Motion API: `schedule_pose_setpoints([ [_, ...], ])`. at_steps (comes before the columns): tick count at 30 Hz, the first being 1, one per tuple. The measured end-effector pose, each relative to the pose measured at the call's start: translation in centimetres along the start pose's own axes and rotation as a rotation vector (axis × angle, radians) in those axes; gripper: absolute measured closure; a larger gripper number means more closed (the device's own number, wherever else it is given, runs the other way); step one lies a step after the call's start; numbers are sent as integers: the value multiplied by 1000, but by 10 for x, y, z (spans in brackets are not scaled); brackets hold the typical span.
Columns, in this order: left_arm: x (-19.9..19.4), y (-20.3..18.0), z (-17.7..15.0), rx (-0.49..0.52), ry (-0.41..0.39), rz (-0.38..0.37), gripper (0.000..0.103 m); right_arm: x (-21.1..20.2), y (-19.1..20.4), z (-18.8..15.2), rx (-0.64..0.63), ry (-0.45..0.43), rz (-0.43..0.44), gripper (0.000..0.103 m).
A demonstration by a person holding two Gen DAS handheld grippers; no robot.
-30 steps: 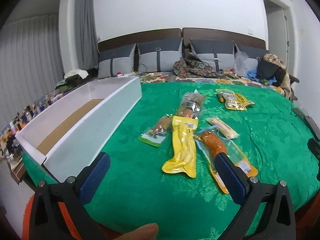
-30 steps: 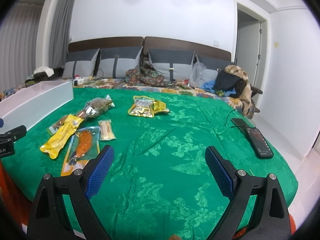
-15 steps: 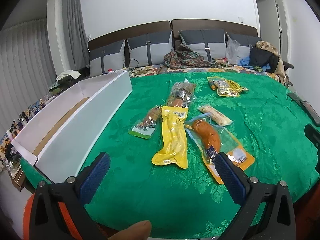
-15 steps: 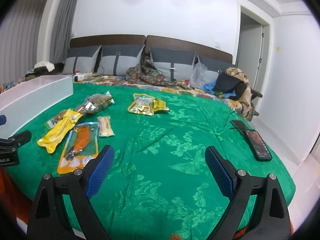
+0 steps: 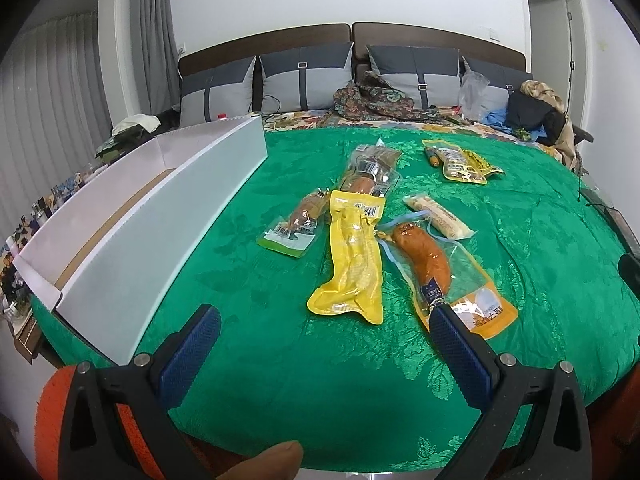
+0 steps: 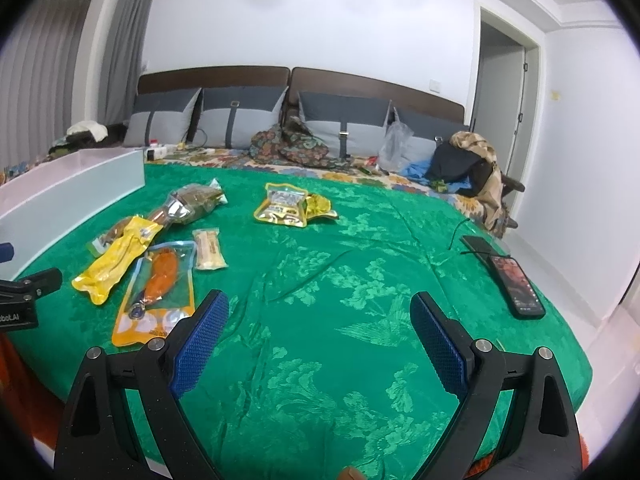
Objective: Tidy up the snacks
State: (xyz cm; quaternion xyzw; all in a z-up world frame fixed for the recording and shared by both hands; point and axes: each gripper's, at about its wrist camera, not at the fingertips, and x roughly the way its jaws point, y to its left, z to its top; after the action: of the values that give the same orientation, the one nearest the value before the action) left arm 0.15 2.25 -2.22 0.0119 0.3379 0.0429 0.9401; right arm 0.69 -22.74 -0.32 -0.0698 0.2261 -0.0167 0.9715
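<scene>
Several snack packs lie on a green bedspread (image 5: pixel 280 360). A long yellow pouch (image 5: pixel 354 256) lies in the middle, with a clear pack holding an orange sausage (image 5: pixel 428 264) to its right. A small green-edged pack (image 5: pixel 298 226), a brown clear pack (image 5: pixel 370 170), a pale bar (image 5: pixel 436 222) and a yellow packet (image 5: pixel 460 164) lie farther back. My left gripper (image 5: pixel 324 322) is open, hovering just short of the yellow pouch. My right gripper (image 6: pixel 320 308) is open over bare cloth, with the sausage pack (image 6: pixel 158 284) to its left.
A long white box (image 5: pixel 132 220) with a brown floor stands open along the bed's left side. Two phones (image 6: pixel 516 284) and a cable lie near the right edge. Pillows (image 5: pixel 304 80), a floral bag (image 6: pixel 292 148) and clothes (image 6: pixel 472 160) line the headboard. A fingertip (image 5: pixel 276 458) shows at the bottom.
The left gripper has moved forward and a little right, so the snack packs sit nearer and more central. The right view has hardly shifted. Both grippers stay open.
</scene>
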Motion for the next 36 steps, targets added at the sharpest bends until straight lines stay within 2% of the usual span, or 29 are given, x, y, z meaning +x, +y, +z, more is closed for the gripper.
schedule_pose_setpoints([
  [36, 12, 1, -2, 15, 68, 5, 0, -1, 12, -2, -45, 13, 13, 9],
])
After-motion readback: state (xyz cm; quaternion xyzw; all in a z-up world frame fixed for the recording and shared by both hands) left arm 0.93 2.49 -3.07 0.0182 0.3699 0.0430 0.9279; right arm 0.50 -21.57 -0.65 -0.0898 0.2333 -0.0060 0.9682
